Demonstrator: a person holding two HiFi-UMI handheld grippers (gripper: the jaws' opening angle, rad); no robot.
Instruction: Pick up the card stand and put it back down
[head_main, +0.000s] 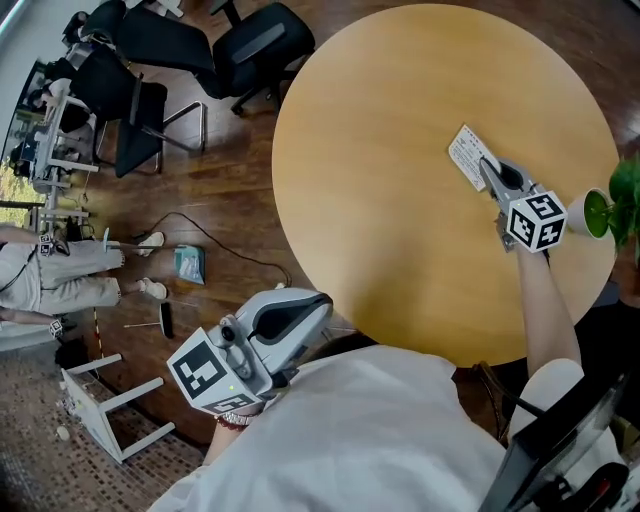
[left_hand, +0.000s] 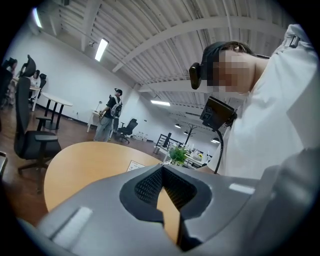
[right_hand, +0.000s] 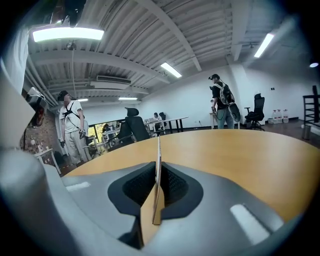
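Note:
The card stand (head_main: 468, 155) is a white printed card at the right of the round wooden table (head_main: 400, 220). My right gripper (head_main: 487, 170) is shut on its near edge, low over the tabletop. In the right gripper view the card stand (right_hand: 158, 165) shows edge-on, upright between the pads of the right gripper (right_hand: 157, 200). My left gripper (head_main: 318, 306) hangs off the table's near-left edge, close to the person's body, with its jaws together and nothing in them. From the left gripper (left_hand: 167, 200) view the card stand (left_hand: 135, 165) is small and far across the table.
A small green plant in a white pot (head_main: 600, 212) stands at the table's right edge, close to my right hand. Black office chairs (head_main: 250, 45) stand beyond the table on the left. On the floor lie a cable (head_main: 215, 240) and a tipped white stool (head_main: 110, 400).

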